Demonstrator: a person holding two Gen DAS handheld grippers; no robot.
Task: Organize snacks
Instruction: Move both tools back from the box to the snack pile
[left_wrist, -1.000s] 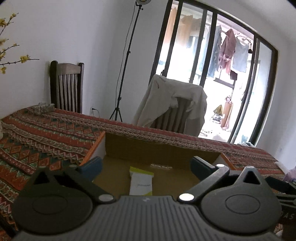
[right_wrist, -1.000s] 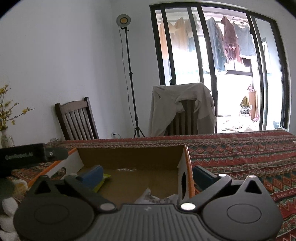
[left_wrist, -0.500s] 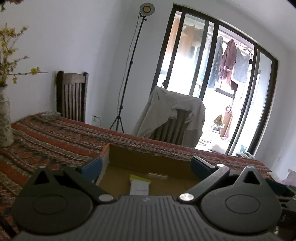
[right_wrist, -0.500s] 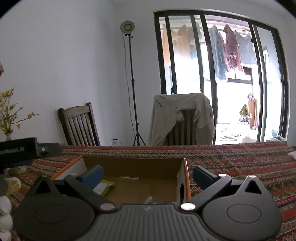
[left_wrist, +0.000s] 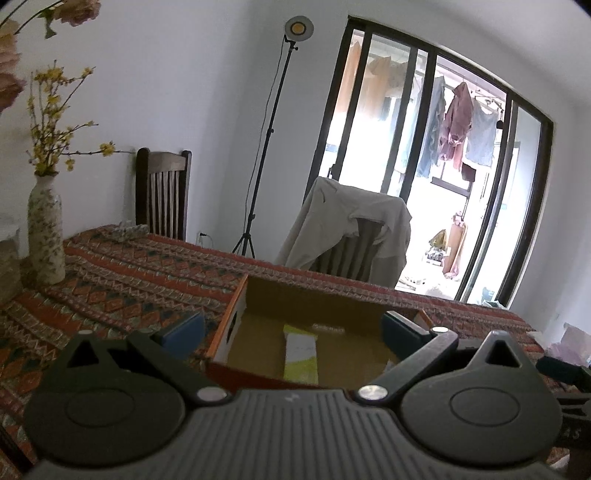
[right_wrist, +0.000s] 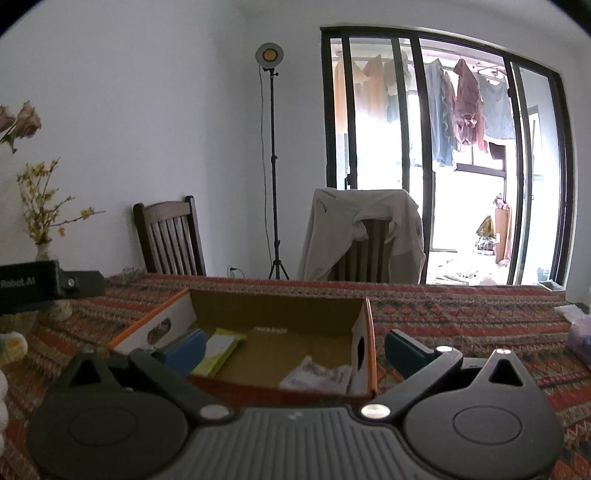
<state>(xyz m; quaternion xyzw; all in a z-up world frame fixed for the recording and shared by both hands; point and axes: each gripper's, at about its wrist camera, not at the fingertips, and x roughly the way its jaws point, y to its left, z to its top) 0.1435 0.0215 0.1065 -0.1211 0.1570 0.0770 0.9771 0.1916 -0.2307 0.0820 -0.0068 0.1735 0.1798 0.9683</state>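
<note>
An open cardboard box (left_wrist: 317, 299) with orange rims sits on the patterned tablecloth; it also shows in the right wrist view (right_wrist: 273, 306). Inside lies a white and yellow-green snack packet (left_wrist: 301, 352), also in the right wrist view (right_wrist: 218, 349), and a crinkled white and grey packet (right_wrist: 317, 374) by the box's right wall. My left gripper (left_wrist: 291, 332) is open and empty, above the box's near edge. My right gripper (right_wrist: 293, 347) is open and empty, also in front of the box. Part of the left gripper's body (right_wrist: 33, 286) shows at the left.
A floral vase (left_wrist: 46, 229) with yellow twigs stands on the table at left. Two chairs (left_wrist: 162, 194) (left_wrist: 354, 236) stand behind the table, one draped with a jacket. A light stand (left_wrist: 269, 140) is by the wall. A pale bag (right_wrist: 581, 328) lies at the table's right edge.
Both grippers have pulled back and risen from the box. More of the box, the table and the vase comes into view. Both stay open and empty.
</note>
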